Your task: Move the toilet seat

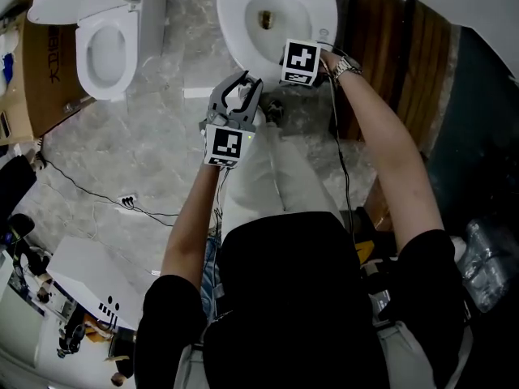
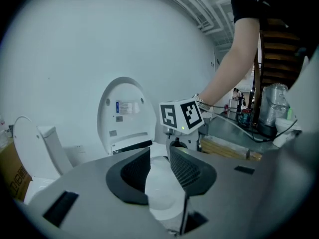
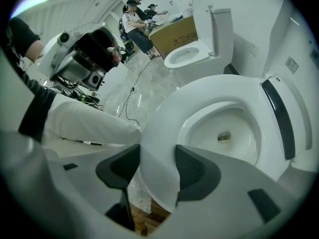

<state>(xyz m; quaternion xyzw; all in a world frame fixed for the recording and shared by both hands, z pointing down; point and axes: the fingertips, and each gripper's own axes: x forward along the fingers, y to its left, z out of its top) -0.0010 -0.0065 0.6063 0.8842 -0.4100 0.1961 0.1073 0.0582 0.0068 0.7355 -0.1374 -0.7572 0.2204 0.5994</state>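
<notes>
The white toilet (image 1: pixel 243 35) stands at the top middle, with its lid (image 2: pixel 124 111) raised upright. My right gripper (image 3: pixel 157 153) is shut on the front edge of the toilet seat (image 3: pixel 164 128), and the white rim fills the gap between its pads. In the head view its marker cube (image 1: pixel 300 61) sits over the bowl's front right. My left gripper (image 1: pixel 238 83) hovers just in front of the bowl, jaws open (image 2: pixel 158 152). A white surface shows through the gap, and neither pad presses on it.
A second toilet (image 1: pixel 105 43) stands to the left beside a cardboard box (image 1: pixel 45 71). A thin cable (image 1: pixel 89 189) runs across the marble floor. Wooden panels (image 1: pixel 397 71) line the right side. People (image 3: pixel 134 24) stand in the background.
</notes>
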